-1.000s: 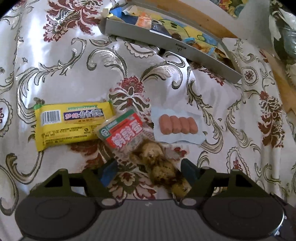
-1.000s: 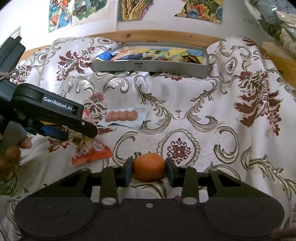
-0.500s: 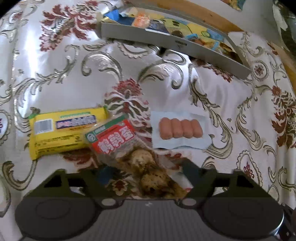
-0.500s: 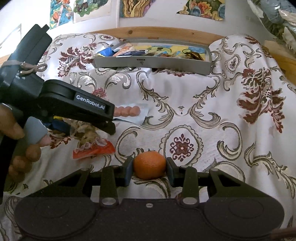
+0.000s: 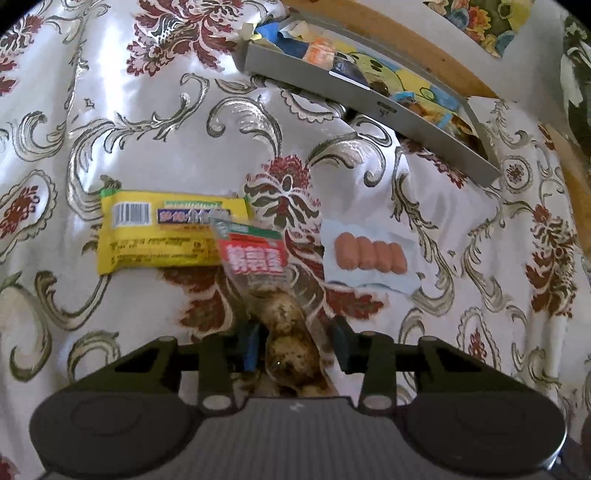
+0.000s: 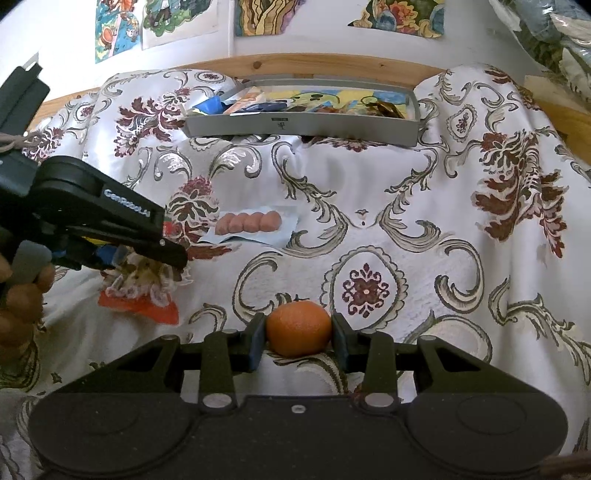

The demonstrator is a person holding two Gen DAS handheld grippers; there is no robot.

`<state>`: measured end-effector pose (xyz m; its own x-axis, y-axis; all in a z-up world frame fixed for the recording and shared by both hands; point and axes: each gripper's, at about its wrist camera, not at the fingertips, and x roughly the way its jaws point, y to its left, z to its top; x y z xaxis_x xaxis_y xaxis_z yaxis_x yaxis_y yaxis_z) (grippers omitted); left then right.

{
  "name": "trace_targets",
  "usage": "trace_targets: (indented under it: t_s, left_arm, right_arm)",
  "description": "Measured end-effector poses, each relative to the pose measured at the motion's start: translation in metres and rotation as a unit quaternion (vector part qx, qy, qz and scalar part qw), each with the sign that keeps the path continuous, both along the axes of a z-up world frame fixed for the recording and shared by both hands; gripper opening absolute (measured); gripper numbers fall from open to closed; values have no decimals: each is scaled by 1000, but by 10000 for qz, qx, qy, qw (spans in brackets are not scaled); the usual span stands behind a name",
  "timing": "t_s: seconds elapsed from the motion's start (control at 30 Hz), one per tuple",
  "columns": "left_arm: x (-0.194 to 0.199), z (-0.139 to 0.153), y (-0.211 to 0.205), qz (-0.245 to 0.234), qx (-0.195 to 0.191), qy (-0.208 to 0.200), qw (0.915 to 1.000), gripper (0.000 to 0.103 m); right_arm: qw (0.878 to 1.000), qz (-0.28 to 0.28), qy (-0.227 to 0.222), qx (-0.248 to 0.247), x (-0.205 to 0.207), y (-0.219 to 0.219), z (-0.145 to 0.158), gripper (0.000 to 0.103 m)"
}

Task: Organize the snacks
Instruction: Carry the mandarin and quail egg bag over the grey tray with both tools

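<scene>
My left gripper [image 5: 293,345] is shut on a clear packet of speckled eggs with a red label [image 5: 271,291]; the packet hangs lifted off the cloth. From the right wrist view the left gripper [image 6: 147,254] holds that packet [image 6: 142,291] at the left. My right gripper [image 6: 298,341] is shut on an orange [image 6: 298,328], low over the cloth. A yellow snack bar [image 5: 162,230] and a sausage pack [image 5: 369,256] lie on the cloth. The sausage pack also shows in the right wrist view [image 6: 251,223]. A grey tray [image 6: 303,127] with several snacks stands at the back.
The flowered cloth [image 6: 406,206] covers the whole surface and drapes over a wooden board at the back [image 6: 314,64]. The grey tray also shows in the left wrist view [image 5: 369,110]. Pictures hang on the wall [image 6: 159,22]. A hand [image 6: 18,299] grips the left tool.
My left gripper closed on the egg packet and lifted it; the packet now hangs straight between the fingers. The right gripper keeps holding the orange, nearly still.
</scene>
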<state>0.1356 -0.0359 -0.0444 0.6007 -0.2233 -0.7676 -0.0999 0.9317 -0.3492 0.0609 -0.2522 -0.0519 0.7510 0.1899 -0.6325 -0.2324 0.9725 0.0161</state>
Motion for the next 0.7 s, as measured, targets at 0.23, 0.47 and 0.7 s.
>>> trace_targets:
  t_s: [0.23,0.47,0.7]
  left_arm:
    - [-22,5,9,-203,-251,-105,9994,39]
    - [-33,5,11,-396,-452,-182,9980,37]
    - [-41,5,4,-590,-616,-175,9962,37]
  right_arm:
    - [10000,24,3,34,-3,4,2,39]
    - [10000,64,31,-19,-8,6,5,39]
    - [9999,73,31,-99,-11,12,9,39]
